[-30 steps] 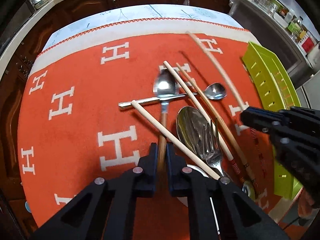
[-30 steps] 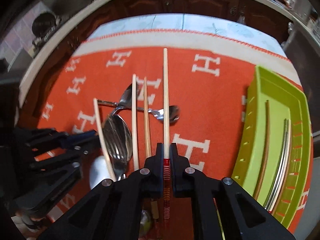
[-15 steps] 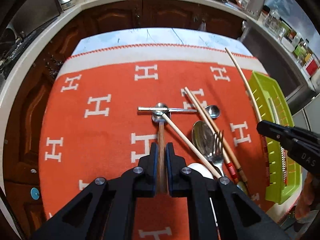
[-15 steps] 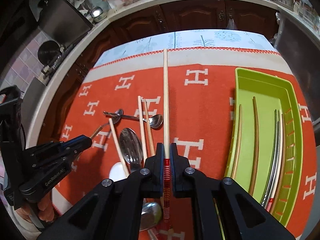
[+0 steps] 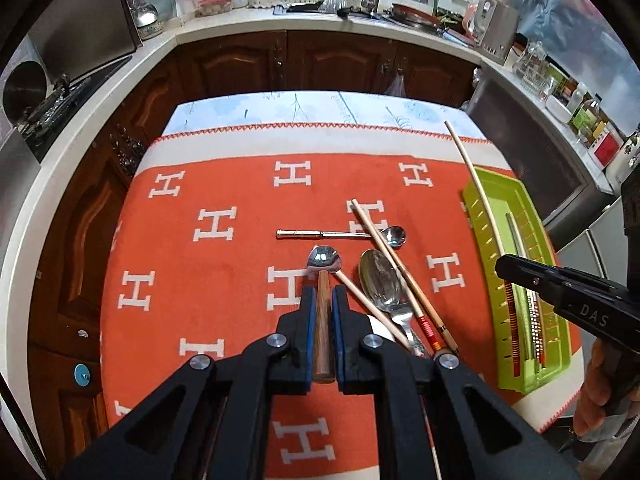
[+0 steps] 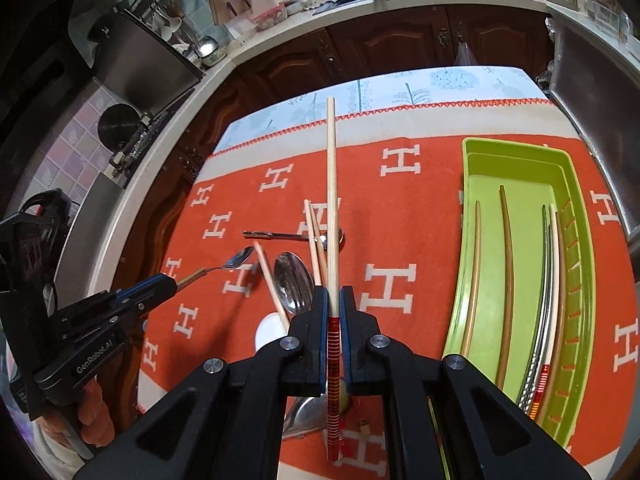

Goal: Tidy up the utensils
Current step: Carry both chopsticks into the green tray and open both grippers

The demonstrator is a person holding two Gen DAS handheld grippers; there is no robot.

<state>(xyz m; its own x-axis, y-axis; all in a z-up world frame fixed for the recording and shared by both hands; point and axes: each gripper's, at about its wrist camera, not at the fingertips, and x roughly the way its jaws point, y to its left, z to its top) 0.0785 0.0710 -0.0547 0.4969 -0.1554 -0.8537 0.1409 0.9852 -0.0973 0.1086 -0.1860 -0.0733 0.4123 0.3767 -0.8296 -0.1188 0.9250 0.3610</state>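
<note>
Left gripper (image 5: 323, 300) (marked "GenRobot.AI") clamps a wooden-handled spoon (image 5: 323, 280); right gripper (image 6: 333, 304) ("DAS") clamps a chopstick (image 6: 331, 184).

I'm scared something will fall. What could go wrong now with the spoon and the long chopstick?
The right gripper pinches the chopstick near its red end, so the long free end might swing and miss the green tray. The left gripper holds the wooden-handled spoon only by its handle; it could slip or twist. Both are lifted over the utensil pile and could knock it.
</note>
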